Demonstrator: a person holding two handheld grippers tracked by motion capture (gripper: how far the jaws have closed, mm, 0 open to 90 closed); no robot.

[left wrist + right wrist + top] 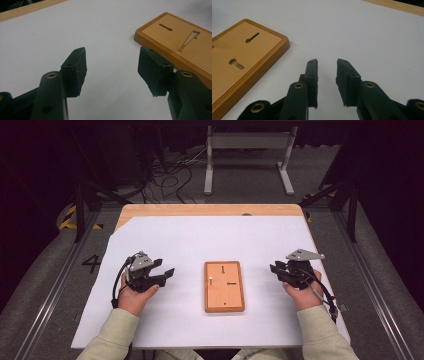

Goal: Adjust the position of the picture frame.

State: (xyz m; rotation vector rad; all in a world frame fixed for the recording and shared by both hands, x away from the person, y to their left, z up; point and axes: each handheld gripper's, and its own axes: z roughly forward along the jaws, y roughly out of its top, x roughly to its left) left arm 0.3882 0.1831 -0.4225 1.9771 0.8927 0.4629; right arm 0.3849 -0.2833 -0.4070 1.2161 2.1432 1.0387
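Wide white sheet spread over a light wooden table. At its middle, between the two grippers, flat rectangular wooden board with raised rim and keyhole slots. Probably stiff, light, smooth; best taken by the rim at a long edge. Left black two-jaw gripper gaping wide, empty, just beside the board. Right black two-jaw gripper narrowly parted, empty, near the board. Small pale peg upright on the board, likely loose.

The one mark I can read is a dark "4" painted on the grey floor, just left of the table where my hands work.
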